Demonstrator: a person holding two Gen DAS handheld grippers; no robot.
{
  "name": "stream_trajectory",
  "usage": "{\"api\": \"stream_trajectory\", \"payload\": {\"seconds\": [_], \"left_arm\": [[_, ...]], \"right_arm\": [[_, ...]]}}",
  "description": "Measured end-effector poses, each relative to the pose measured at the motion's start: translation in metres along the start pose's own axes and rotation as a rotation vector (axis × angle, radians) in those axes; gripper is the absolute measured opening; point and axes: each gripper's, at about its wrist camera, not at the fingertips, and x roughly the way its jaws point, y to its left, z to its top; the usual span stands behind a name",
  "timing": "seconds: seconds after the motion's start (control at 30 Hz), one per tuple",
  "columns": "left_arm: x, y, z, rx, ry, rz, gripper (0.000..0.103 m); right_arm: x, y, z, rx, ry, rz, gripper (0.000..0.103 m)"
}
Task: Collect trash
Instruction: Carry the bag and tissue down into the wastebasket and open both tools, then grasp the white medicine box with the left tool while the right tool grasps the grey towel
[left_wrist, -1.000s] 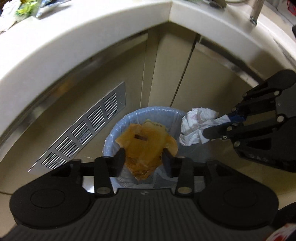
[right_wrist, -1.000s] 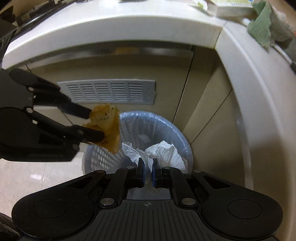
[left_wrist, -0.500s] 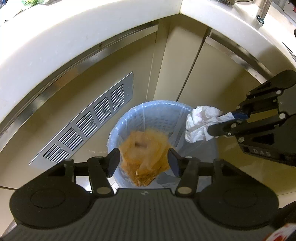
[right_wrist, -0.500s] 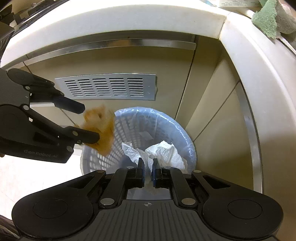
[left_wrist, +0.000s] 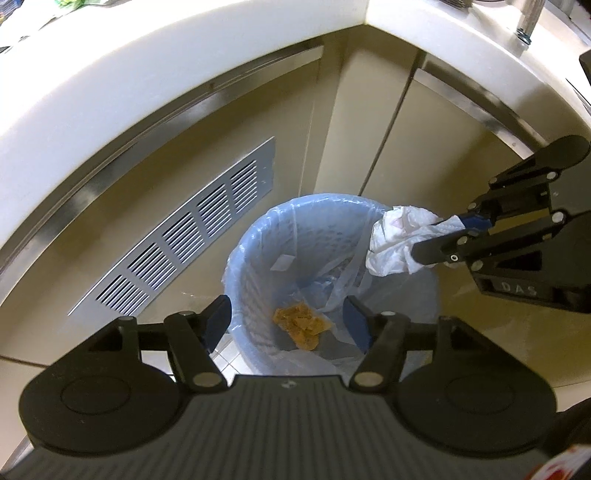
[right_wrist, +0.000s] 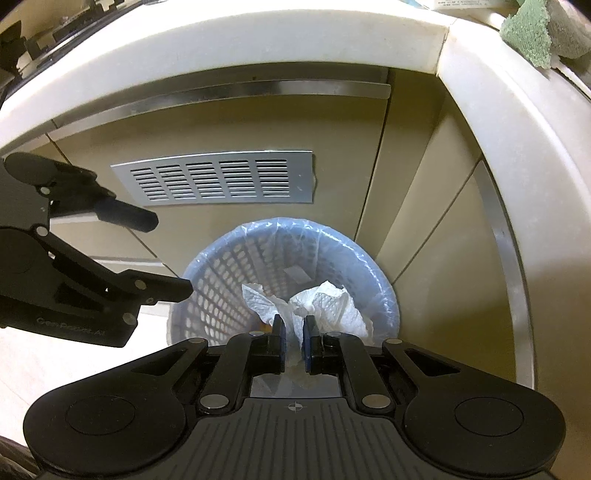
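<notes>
A blue perforated trash basket (left_wrist: 255, 258) with a clear liner stands on the floor by the cabinet; it also shows in the right wrist view (right_wrist: 221, 280). An orange-brown crumpled wrapper (left_wrist: 301, 325) lies at its bottom. My left gripper (left_wrist: 286, 326) is open and empty above the basket's near rim. My right gripper (right_wrist: 293, 332) is shut on a crumpled white paper towel (right_wrist: 328, 306), held over the basket's right rim. The towel also shows in the left wrist view (left_wrist: 400, 240).
A curved white countertop (left_wrist: 184, 74) overhangs beige cabinet doors (left_wrist: 436, 140). A metal vent grille (right_wrist: 218, 182) sits in the cabinet behind the basket. A green cloth (right_wrist: 532, 33) lies on the counter at the right. Tiled floor (right_wrist: 22, 354) lies to the left.
My left gripper opened and the orange-brown wrapper fell from it to the bottom of the basket. My right gripper stayed shut on the paper towel over the rim.
</notes>
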Motion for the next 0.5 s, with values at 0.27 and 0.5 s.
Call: {"api": "stream_trajectory", "payload": {"seconds": [0.27, 0.5], "left_arm": [[-0.014, 0.007, -0.006, -0.022, -0.005, 0.026, 0.063], [-0.023, 0.012, -0.008, -0.041, -0.039, 0.025, 0.063]], "right_arm": [[-0.001, 0.001, 0.002, 0.003, -0.018, 0.004, 0.064], [-0.007, 0.004, 0.003, -0.003, -0.019, -0.014, 0.064]]}}
